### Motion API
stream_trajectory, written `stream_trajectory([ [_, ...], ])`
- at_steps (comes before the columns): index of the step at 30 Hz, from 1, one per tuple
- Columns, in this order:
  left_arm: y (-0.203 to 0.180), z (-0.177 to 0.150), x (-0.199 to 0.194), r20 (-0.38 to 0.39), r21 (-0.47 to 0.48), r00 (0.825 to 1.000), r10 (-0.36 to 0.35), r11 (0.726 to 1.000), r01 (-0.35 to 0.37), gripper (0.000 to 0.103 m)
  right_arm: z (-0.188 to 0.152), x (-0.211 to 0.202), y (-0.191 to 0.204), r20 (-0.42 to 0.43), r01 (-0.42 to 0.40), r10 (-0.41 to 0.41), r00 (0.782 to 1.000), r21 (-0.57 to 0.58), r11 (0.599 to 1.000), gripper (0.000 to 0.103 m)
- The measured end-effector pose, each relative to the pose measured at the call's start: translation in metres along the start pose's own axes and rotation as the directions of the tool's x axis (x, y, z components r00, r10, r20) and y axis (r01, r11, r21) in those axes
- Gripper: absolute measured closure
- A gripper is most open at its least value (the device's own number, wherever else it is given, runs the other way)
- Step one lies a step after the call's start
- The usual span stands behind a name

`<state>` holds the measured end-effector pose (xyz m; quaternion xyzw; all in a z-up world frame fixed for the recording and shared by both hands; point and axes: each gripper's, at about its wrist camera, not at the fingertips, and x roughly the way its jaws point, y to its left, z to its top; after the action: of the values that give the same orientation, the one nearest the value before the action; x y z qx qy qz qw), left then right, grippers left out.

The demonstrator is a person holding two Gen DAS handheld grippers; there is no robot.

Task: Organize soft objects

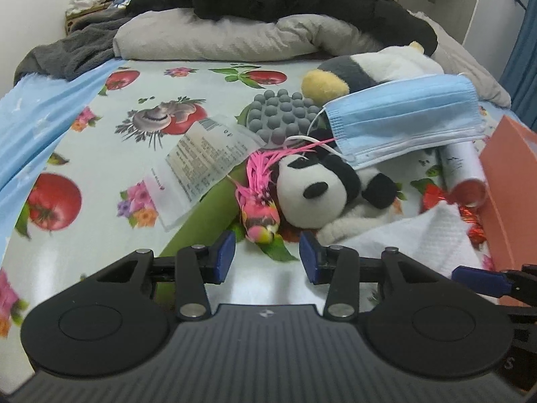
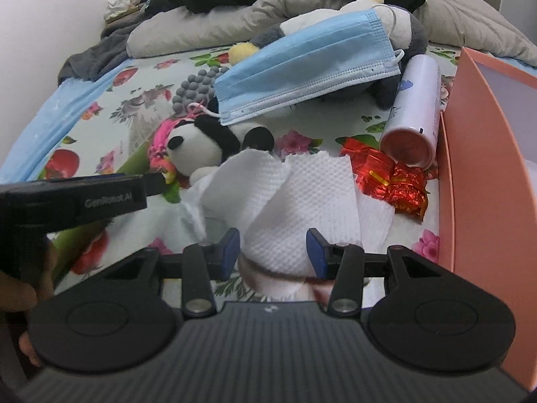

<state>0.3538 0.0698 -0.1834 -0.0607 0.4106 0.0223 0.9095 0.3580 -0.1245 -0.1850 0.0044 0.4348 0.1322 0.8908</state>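
Note:
A small panda plush (image 1: 312, 191) lies on the fruit-print sheet, half under a blue face mask (image 1: 402, 117). A pink feathered bird toy (image 1: 260, 215) rests against the panda, just beyond my left gripper (image 1: 267, 257), which is open and empty. A bigger grey, white and yellow plush (image 1: 369, 63) lies behind the mask. In the right wrist view a crumpled white paper towel (image 2: 295, 188) lies under my right gripper (image 2: 273, 252). Its jaws are apart, the towel showing in the gap. The panda (image 2: 201, 144) and mask (image 2: 302, 67) are further back.
An orange box (image 2: 486, 168) walls the right side, with a spray can (image 2: 416, 110) and red foil wrappers (image 2: 389, 178) beside it. A grey bumpy pad (image 1: 282, 114), a plastic packet (image 1: 204, 164) and a green roll (image 1: 201, 225) lie left of the panda. Pillows and dark clothes fill the back.

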Motion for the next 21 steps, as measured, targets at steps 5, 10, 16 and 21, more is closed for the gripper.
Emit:
stream_trajectory([
  [5,-0.001,0.006,0.025,-0.002,0.036,1.0,0.016,0.999,-0.015,0.064,-0.009,0.016,0.005,-0.008,0.01,-0.011,1.0,-0.045,0.999,0.058],
  [10,-0.004,0.004,0.041,-0.007,0.053,0.999,0.045,0.998,-0.044,0.075,-0.014,0.02,0.005,-0.019,-0.008,0.007,1.0,-0.065,0.998,0.082],
  [16,-0.003,0.004,0.036,0.007,0.014,1.0,0.019,1.0,-0.019,0.075,-0.014,0.001,0.004,0.011,-0.025,0.026,1.0,-0.076,0.997,0.094],
  [21,-0.003,0.001,0.013,0.023,-0.013,1.0,0.006,1.0,-0.006,0.076,-0.017,-0.021,0.005,0.031,-0.029,0.032,0.999,-0.09,0.996,0.095],
])
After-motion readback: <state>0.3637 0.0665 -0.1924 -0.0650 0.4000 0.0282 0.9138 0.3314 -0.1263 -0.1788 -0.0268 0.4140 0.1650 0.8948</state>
